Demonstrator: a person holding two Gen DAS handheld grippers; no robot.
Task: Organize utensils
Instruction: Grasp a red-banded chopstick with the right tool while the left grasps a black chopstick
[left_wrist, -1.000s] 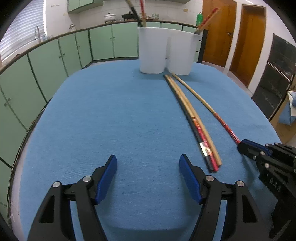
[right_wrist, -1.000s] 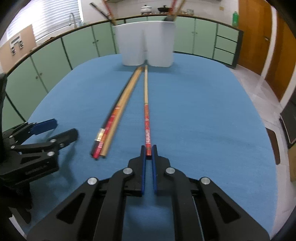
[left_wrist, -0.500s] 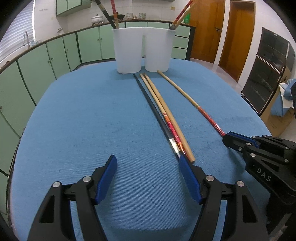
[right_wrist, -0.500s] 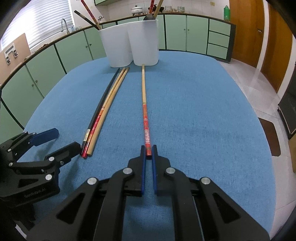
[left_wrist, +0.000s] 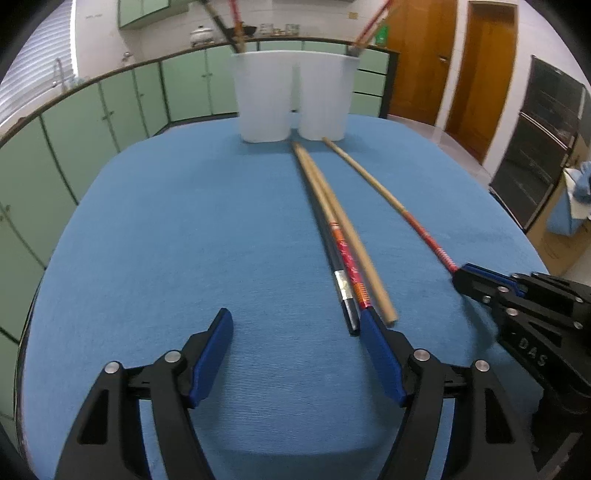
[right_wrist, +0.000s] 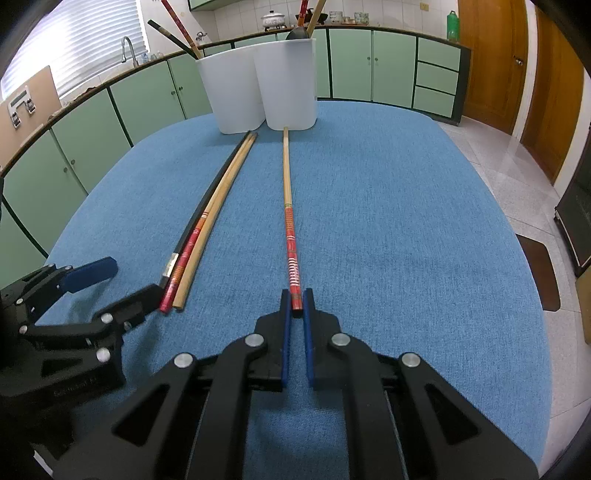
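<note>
We see a blue cloth tabletop (right_wrist: 406, 221) in a kitchen. Behind it runs a curved row of pale green cabinets (right_wrist: 354, 62), with a faucet (right_wrist: 127, 46) under window blinds (right_wrist: 81, 40) on the left. A white pot (right_wrist: 273, 18) and a green bottle (right_wrist: 453, 24) stand on the counter. To the right we find wooden doors (left_wrist: 476, 74) and a black oven (left_wrist: 543, 147).

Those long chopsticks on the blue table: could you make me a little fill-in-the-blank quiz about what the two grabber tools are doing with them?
1. The right gripper is shut on the end of a single ____-banded chopstick.
2. The left gripper has its jaws ____.
3. Beside the left gripper's fingertip lies a bundle of ____ chopsticks.
4. Behind the chopsticks stand two ____ containers, already holding utensils.

Missing words: red; open; three; white
</note>
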